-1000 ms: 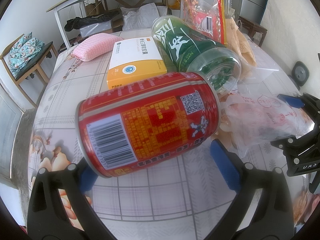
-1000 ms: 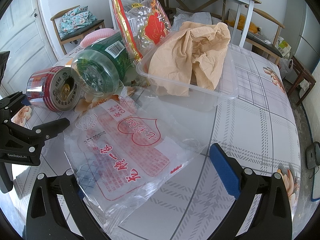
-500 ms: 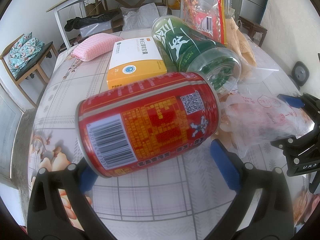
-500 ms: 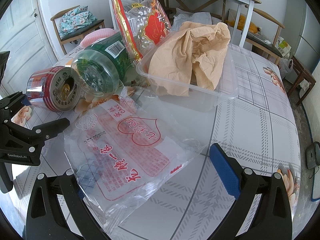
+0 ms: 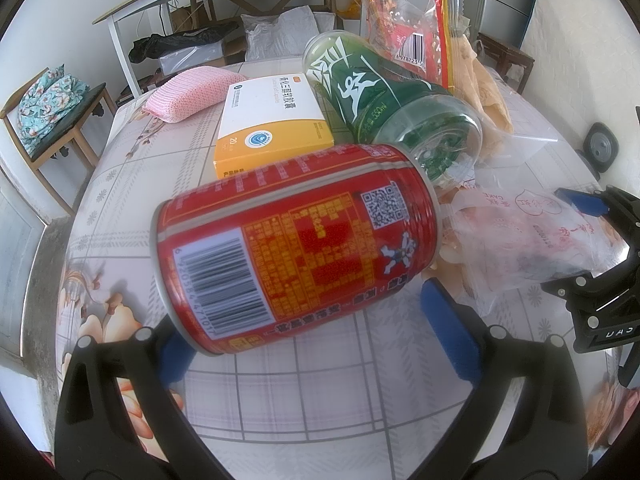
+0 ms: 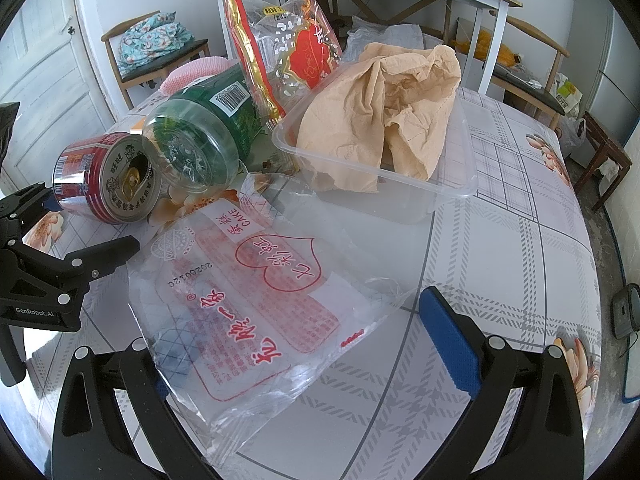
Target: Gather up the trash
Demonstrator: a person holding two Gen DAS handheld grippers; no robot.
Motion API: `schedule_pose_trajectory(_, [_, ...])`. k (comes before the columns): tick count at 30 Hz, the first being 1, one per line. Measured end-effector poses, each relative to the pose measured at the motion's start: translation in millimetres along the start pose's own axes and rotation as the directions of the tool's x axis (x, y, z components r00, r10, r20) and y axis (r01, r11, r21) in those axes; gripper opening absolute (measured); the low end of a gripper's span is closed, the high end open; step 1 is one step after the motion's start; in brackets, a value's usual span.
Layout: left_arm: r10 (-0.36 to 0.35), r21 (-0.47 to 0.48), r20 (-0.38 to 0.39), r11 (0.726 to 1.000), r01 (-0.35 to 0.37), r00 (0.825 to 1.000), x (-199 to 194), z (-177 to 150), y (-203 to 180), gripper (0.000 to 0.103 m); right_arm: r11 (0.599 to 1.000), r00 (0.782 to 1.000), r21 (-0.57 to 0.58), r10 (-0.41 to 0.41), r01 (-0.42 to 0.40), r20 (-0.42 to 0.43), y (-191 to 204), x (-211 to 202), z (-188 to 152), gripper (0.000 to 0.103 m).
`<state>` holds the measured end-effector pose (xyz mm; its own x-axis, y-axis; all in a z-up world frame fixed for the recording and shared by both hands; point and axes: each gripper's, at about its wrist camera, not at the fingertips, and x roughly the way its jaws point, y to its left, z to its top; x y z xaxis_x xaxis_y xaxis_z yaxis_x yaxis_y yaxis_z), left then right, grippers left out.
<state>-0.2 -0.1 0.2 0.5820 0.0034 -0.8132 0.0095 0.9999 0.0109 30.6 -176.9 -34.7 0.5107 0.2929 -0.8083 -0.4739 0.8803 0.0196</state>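
Red can (image 5: 296, 244) lies on its side on the surface (image 5: 320, 392), which is covered with a grey-checked, flower-printed cloth. Its label carries a barcode, a QR code and dense yellow Chinese print too small to read. In the right wrist view the can's top faces the camera with the tab opening punched in.

Green bottle (image 5: 384, 108) lies on its side just behind the can, base toward the camera. White Chinese brushwork shows on the label, and "550ml" is legible. A white and orange box (image 5: 272, 124) sits behind the can, marked "20" beside a round blue emblem. A snack bag (image 5: 412, 40) with a barcode reading partly "978723" stands behind the bottle.

A clear wrapper (image 6: 256, 300) lies flat, printed in red with "CAKE", a heart outline and the digits "20260120", seen upside down. A clear plastic tub (image 6: 464, 188) beyond it holds crumpled brown paper (image 6: 384, 120).

Left gripper (image 5: 316, 332): jaws wide open, straddling the can. The left blue pad sits against the can's base end; the right pad stands clear of the top end.

Right gripper (image 6: 304, 344): jaws wide open over the wrapper. The left finger lies beneath the film; the right pad is apart from its edge. Nothing is gripped. "GenRobot.AI" reads on the left gripper body in the right wrist view.
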Motion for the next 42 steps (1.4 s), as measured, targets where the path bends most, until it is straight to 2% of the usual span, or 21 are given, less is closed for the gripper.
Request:
schedule_pose_trajectory(26, [0.003,-0.005,-0.010,1.000,-0.003,1.000,-4,-4,4,0.096,1.000,1.000,0.009,0.001,-0.001,-0.002,2,0,0,0.097])
schedule_pose_trajectory(28, [-0.004,0.002,-0.011,1.000,0.004,1.000,-10,-10,9,0.096,1.000,1.000,0.011,0.026,-0.026,0.001,-3,-4,-2,0.097])
schedule_pose_trajectory(32, [-0.003,0.056,0.065,0.998,0.000,0.998,-41,-26,22,0.096,0.990,0.990,0.033,0.137,-0.138,0.044,-8,-23,-13,0.097])
schedule_pose_trajectory(37, [-0.054,0.090,0.182,0.995,0.038,0.982,-85,-27,30,0.096,0.954,0.954,0.078,0.281,-0.289,0.100,-15,-52,-20,0.097])
schedule_pose_trajectory(38, [-0.069,0.089,0.184,0.995,0.053,0.981,-87,-24,30,0.096,0.943,0.946,0.104,0.305,-0.316,0.110,-19,-56,-19,0.097])
schedule_pose_trajectory(40, [-0.067,0.067,0.178,0.996,0.056,0.982,-87,-17,31,0.096,0.923,0.937,0.168,0.331,-0.346,0.111,-26,-56,-18,0.090])
schedule_pose_trajectory(41, [-0.050,0.084,0.187,0.996,0.035,0.981,-85,-14,29,0.096,0.919,0.940,0.201,0.324,-0.340,0.110,-31,-54,-16,0.082])
schedule_pose_trajectory(42, [-0.040,0.120,0.198,0.993,0.016,0.979,-83,-9,25,0.096,0.932,0.952,0.201,0.284,-0.303,0.115,-34,-54,-14,0.080])
